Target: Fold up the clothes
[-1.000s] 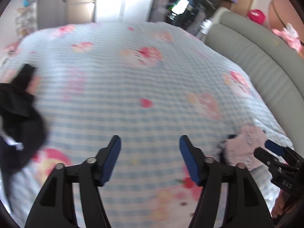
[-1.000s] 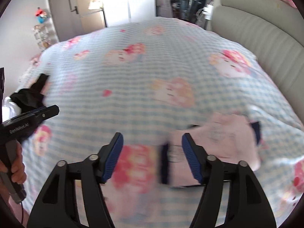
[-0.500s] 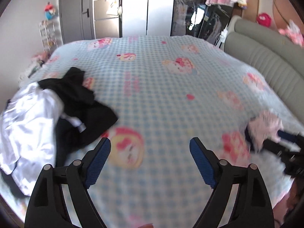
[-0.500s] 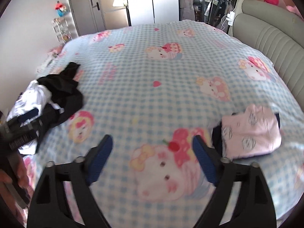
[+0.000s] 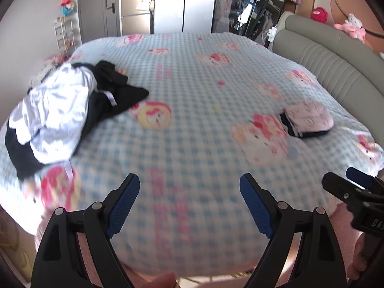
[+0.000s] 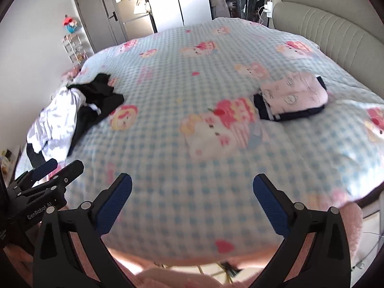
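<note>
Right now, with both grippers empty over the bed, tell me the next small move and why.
Probably swing the left gripper toward the unfolded pile of black and white clothes at the bed's left side. The pink garment already lies folded on the right, both grippers are open and hold nothing, and that pile is the only unfolded laundry showing.

- Bedspread (image 5: 192,91): soft matt cloth, checked weave.
- White garment (image 5: 57,110), left of the bedspread's middle: glossy, satin-like cloth.
- Black garment (image 5: 115,91) beside it: matt cloth.
- Headboard (image 5: 336,67): smooth padded upholstery, ribbed.
- Gripper pads (image 5: 123,201): rough, textured blue surface.
</note>
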